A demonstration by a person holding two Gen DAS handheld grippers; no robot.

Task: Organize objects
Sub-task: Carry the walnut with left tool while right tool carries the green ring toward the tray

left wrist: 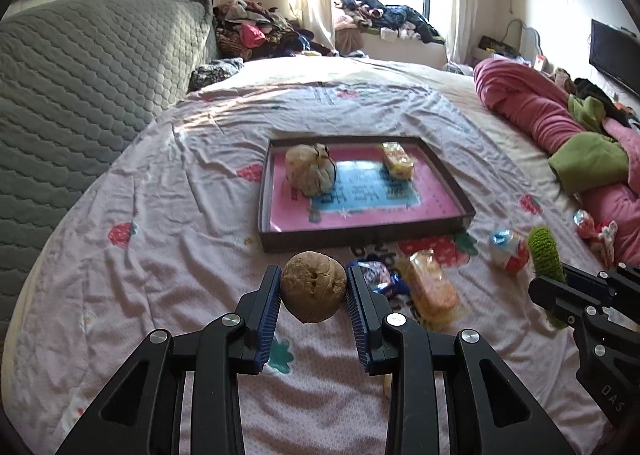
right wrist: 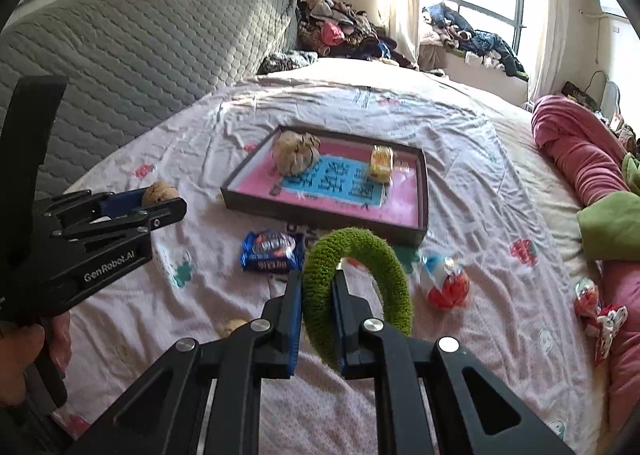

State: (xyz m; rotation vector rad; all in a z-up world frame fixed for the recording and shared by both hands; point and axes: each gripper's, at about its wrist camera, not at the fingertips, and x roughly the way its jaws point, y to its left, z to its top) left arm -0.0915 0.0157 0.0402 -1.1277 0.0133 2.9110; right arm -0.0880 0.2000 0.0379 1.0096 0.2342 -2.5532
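Note:
My left gripper is shut on a brown walnut-like ball, held above the bed just in front of a dark tray with a pink and blue floor. The tray holds a beige cloth pouch and a yellow snack pack. My right gripper is shut on a green fuzzy ring, held over the sheet near the tray's front edge. The left gripper with the ball shows at the left in the right wrist view.
On the sheet lie a blue snack packet, an orange wrapped bread pack, a red-white-blue wrapped egg and red-white wrappers. A small brown ball lies near the right gripper. A grey headboard stands left, pink bedding right.

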